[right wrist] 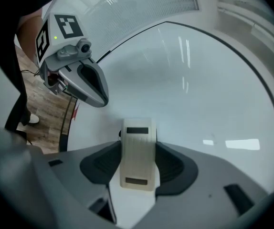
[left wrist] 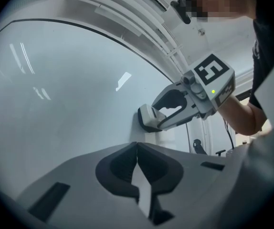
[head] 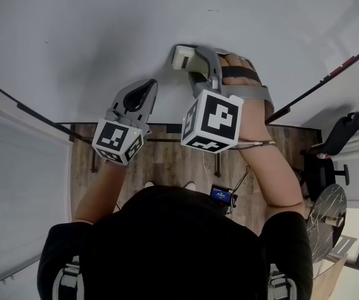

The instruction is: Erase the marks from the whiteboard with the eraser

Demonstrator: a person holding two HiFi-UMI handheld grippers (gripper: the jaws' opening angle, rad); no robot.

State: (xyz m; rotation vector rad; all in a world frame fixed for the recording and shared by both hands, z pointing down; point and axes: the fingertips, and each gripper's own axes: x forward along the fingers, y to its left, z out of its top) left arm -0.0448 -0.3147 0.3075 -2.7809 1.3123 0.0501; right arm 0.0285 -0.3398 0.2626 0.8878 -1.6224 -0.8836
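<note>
Whiteboard [head: 104, 30] looks nearly clean. Right hand-held gripper [right wrist: 138, 151] clamps eraser [head: 182, 56] against board: wiping step. Left hand-held gripper [left wrist: 137, 149] jaws together, empty, alongside. Next, probably: sweep remaining marks with firm pressure.

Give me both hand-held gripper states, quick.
Left hand-held gripper: closed, holding nothing.
Right hand-held gripper: closed on the eraser.

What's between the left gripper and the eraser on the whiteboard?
Only bare whiteboard: the head view shows an open stretch from the left gripper to the eraser.
</note>
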